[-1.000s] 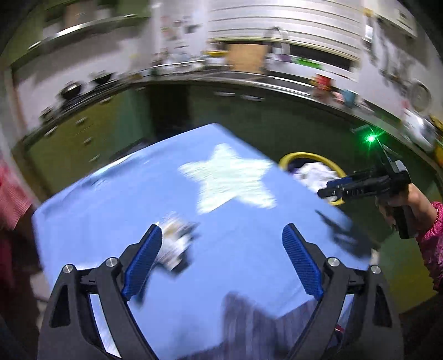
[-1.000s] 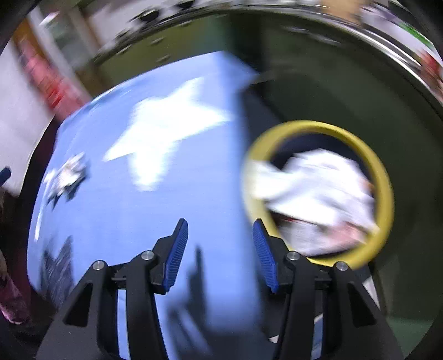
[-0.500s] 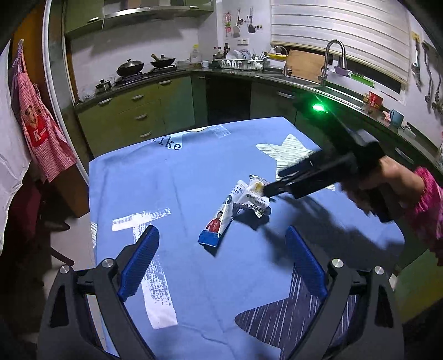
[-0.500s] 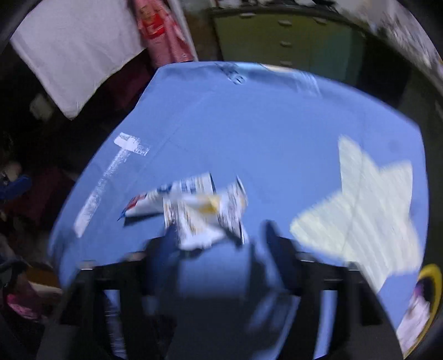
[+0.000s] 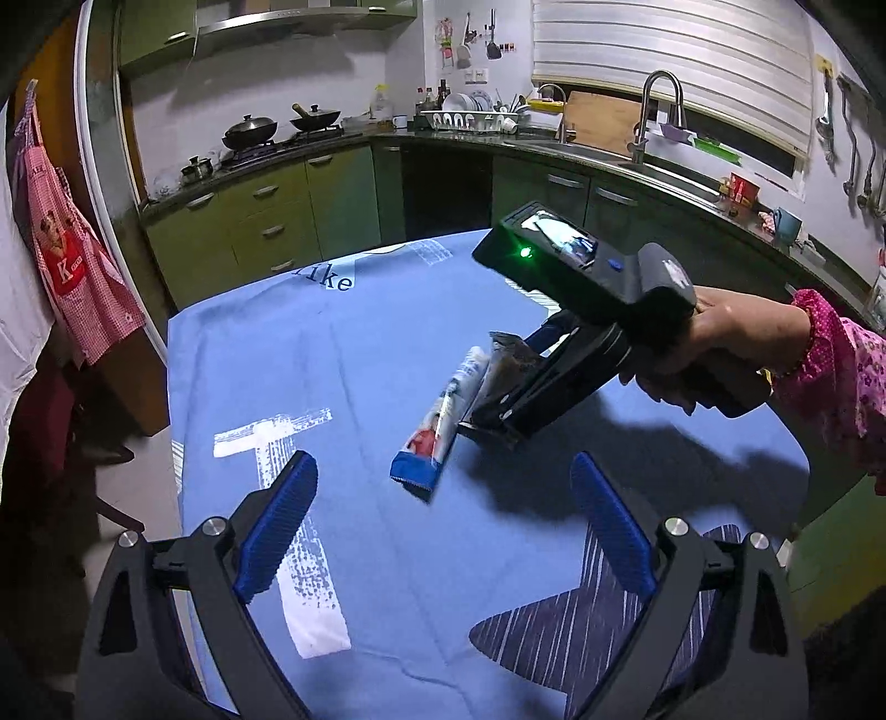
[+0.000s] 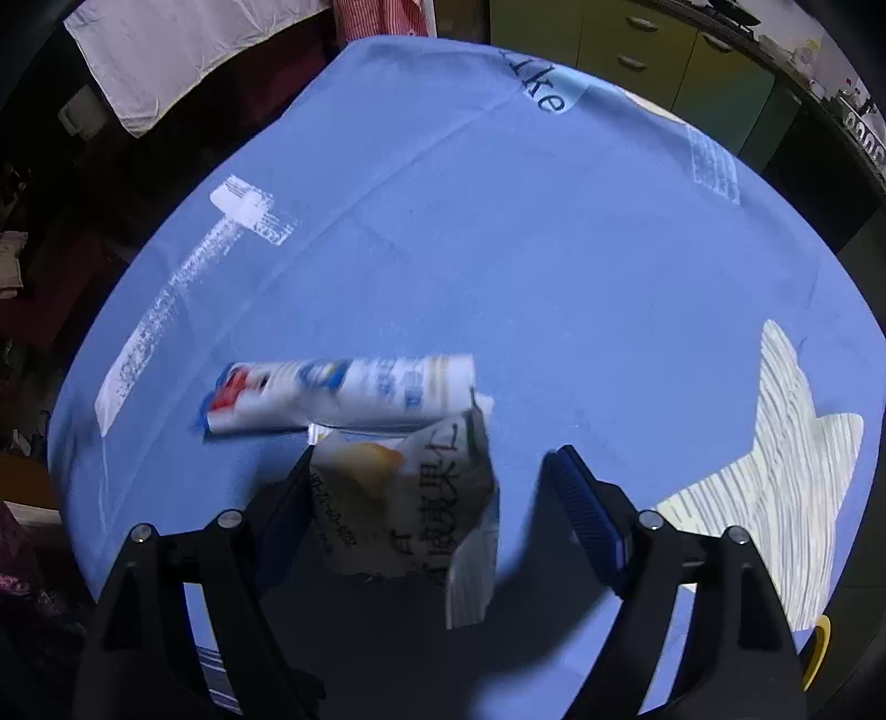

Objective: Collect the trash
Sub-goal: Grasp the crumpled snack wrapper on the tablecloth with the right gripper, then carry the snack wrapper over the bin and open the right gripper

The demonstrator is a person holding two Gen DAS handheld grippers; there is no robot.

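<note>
Two pieces of trash lie together on the blue tablecloth [image 5: 343,354]: a long white-and-blue wrapper [image 5: 440,423] and a crumpled white packet with dark print [image 6: 410,504]. In the right wrist view the long wrapper [image 6: 338,396] lies just beyond the packet. My right gripper [image 6: 429,487] is open, low over the cloth, with the packet between its fingers. In the left wrist view it reaches in from the right [image 5: 498,410], against the wrappers. My left gripper [image 5: 443,531] is open and empty, held above the near part of the table.
A yellow bin rim [image 6: 817,653] shows at the table's lower right edge. Kitchen counters [image 5: 310,149] and green cabinets [image 5: 266,221] run behind the table. A red apron [image 5: 72,271] hangs at the left. A white towel [image 6: 183,50] hangs beyond the table.
My right gripper swung from over the yellow bin across the table to the wrappers and now straddles the crumpled packet. My left gripper's view turned left and steadied on the table.
</note>
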